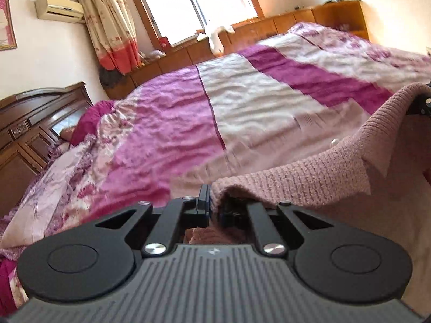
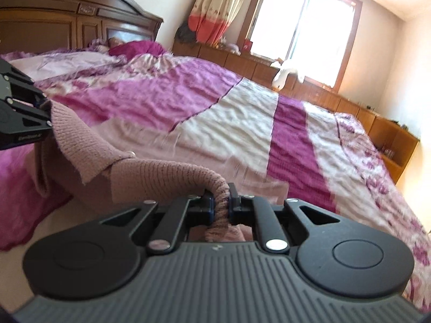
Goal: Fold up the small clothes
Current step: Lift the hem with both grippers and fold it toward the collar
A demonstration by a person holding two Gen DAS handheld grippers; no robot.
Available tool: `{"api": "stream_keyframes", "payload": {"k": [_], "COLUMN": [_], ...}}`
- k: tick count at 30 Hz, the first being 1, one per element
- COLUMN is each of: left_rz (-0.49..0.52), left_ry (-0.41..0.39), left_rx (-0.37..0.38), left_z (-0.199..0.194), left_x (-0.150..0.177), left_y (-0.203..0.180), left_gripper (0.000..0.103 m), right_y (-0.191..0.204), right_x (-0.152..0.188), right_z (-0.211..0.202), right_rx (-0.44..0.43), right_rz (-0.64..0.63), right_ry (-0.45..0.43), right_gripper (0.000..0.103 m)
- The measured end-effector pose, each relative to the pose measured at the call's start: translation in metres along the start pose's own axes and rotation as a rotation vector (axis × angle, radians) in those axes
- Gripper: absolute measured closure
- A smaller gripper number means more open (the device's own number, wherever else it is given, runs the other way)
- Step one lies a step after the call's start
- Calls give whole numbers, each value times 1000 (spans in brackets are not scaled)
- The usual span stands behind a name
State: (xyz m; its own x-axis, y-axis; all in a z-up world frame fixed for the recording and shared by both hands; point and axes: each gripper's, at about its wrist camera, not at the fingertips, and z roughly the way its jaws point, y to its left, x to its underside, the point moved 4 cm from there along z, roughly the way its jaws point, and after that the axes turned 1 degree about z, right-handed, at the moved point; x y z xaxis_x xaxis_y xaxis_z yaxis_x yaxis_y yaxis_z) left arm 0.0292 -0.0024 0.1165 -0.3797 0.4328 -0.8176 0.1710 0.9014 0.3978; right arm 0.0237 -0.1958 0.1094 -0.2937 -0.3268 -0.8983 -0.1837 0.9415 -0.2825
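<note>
A dusty-pink knit sweater (image 1: 309, 172) hangs stretched between my two grippers above the bed. My left gripper (image 1: 214, 210) is shut on one corner of its knit edge. My right gripper (image 2: 221, 207) is shut on a bunched roll of the sweater (image 2: 161, 175). In the right wrist view the left gripper (image 2: 49, 115) shows at the far left, clamped on the other end. In the left wrist view the right gripper's black linkage (image 1: 423, 105) peeks out behind the sweater at the right edge. The lower part of the sweater hangs out of sight.
The bed (image 1: 242, 102) has a pink, magenta and white patterned cover. A dark wooden headboard (image 2: 75, 18) and pillows (image 2: 67, 62) are at its head. Low wooden cabinets (image 2: 363, 115) run under the window (image 2: 301, 27). A white cloth (image 2: 282, 75) lies on them.
</note>
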Motion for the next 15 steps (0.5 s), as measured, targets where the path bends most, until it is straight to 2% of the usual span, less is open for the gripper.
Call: {"api": "stream_keyframes", "payload": {"k": [6,11,15], "left_rz": [-40,-109,-120], "left_ry": [-37,-9,42], "left_rx": [-30,-37,-49], "left_z": [45,104,160], "left_x": [-47,-71,-75], "left_y": [12,16,13], "left_gripper": [96,96,96], "right_y": [-15,-17,-16], "right_x": [-32,-47,-47], "right_z": [40,79,121], "right_rx": [36,62,90], "right_rz": [-4,-15,-20], "right_ry": [-44,-63,-38], "right_gripper": [91,91,91]}}
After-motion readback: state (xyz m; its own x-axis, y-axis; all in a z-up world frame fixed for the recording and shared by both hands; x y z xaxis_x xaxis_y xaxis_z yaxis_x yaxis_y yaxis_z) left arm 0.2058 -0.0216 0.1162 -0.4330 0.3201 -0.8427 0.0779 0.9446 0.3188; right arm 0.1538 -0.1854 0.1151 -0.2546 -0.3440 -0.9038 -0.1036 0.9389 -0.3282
